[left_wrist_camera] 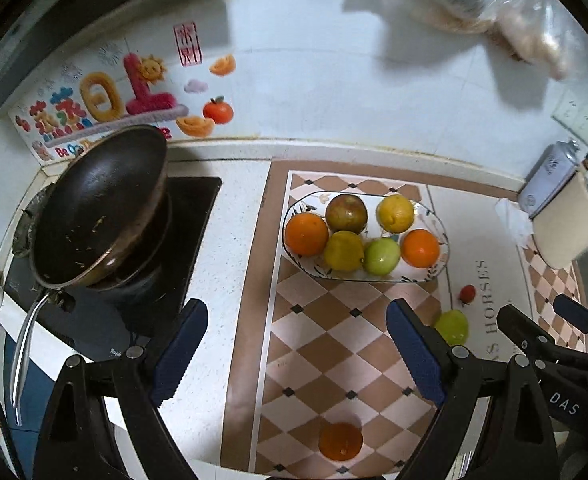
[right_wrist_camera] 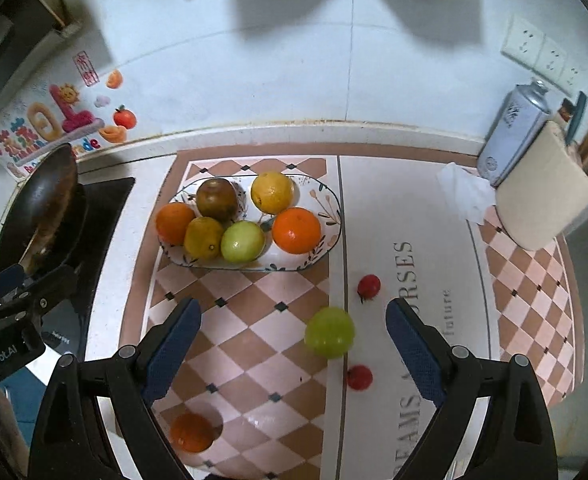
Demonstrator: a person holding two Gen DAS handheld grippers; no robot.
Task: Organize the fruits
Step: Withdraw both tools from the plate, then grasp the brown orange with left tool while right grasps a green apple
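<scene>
Crowding the mat (right_wrist_camera: 254, 320): full plate (right_wrist_camera: 326, 236), two cherry tomatoes (right_wrist_camera: 369, 286). Green fruit (right_wrist_camera: 329, 337) lay between right gripper (right_wrist_camera: 294, 332) jaws, untouched. Both grippers wide open, empty; left gripper (left_wrist_camera: 296, 344) too.

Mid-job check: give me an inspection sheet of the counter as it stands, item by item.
Surface: checkered brown-and-pink mat on a white counter.
Job's things: oval patterned plate holding six fruits: two oranges, two yellow, one green, one brown. Off the plate on the mat: loose green fruit, loose orange, two small red tomatoes.
Clutter: crumpled white tissue, silver spray can, cream cylindrical holder.
Grippers: left claw open, empty; right claw open, empty, the green fruit lying between its fingers.
Cables: nothing seen.
Surroundings: dark frying pan on a black stove, stickers on the tiled wall, wall sockets.
</scene>
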